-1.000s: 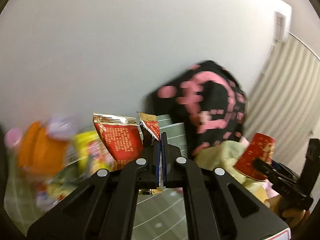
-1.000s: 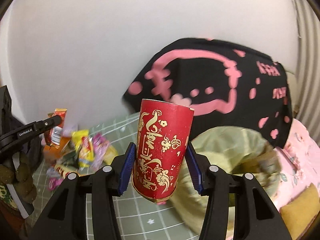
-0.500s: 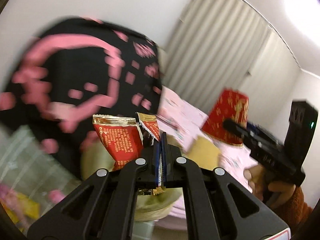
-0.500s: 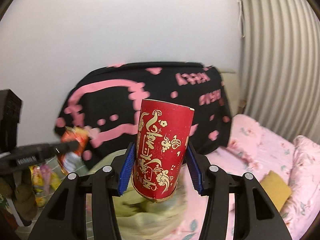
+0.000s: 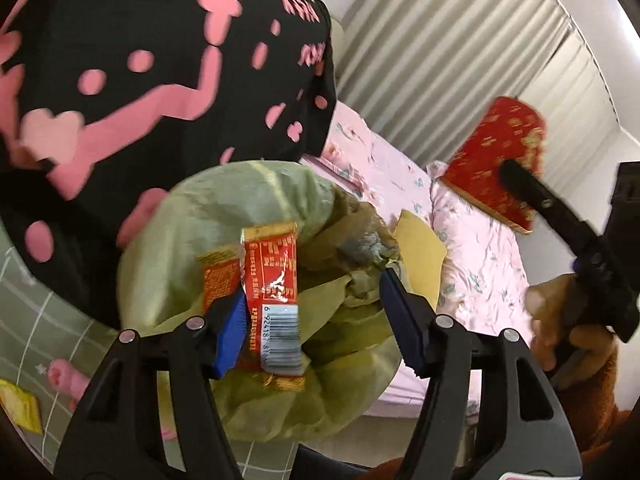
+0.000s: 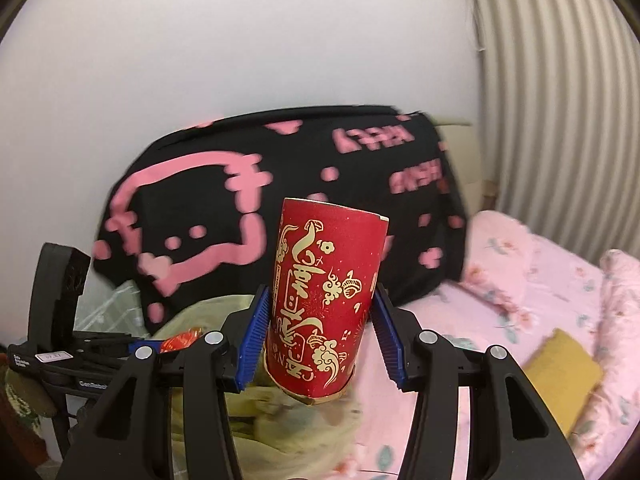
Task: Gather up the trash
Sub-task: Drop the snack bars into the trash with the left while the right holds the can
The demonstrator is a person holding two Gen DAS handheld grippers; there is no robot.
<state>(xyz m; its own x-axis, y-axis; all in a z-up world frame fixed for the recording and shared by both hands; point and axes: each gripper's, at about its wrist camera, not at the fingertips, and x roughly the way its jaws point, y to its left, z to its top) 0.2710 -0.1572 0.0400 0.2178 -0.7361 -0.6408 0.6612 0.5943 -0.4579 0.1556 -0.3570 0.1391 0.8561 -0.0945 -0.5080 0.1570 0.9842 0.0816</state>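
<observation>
My left gripper (image 5: 311, 288) hangs over the mouth of a green trash bag (image 5: 188, 240), and its jaws are opening. Red snack wrappers (image 5: 272, 276) lie loose between the fingers against the left pad, above the bag's opening. The right pad stands well clear of them. My right gripper (image 6: 319, 290) is shut on an upright red paper cup (image 6: 324, 296) with gold print. The left wrist view shows that cup (image 5: 496, 152) up at the right, beyond the bag. The bag (image 6: 208, 312) sits below and left of the cup.
A black cloth with pink print (image 5: 140, 60) drapes behind the bag. Pink flowered bedding (image 5: 472, 240) and a yellow cushion (image 5: 420, 252) lie to the right, with a pleated curtain (image 5: 460, 40) behind. A green grid mat (image 5: 24, 304) with loose wrappers is at the lower left.
My left gripper swung from the snack pile to above the green bag and its jaws parted, freeing the red wrappers. My right gripper carried the cup rightward toward the bag, still shut on it.
</observation>
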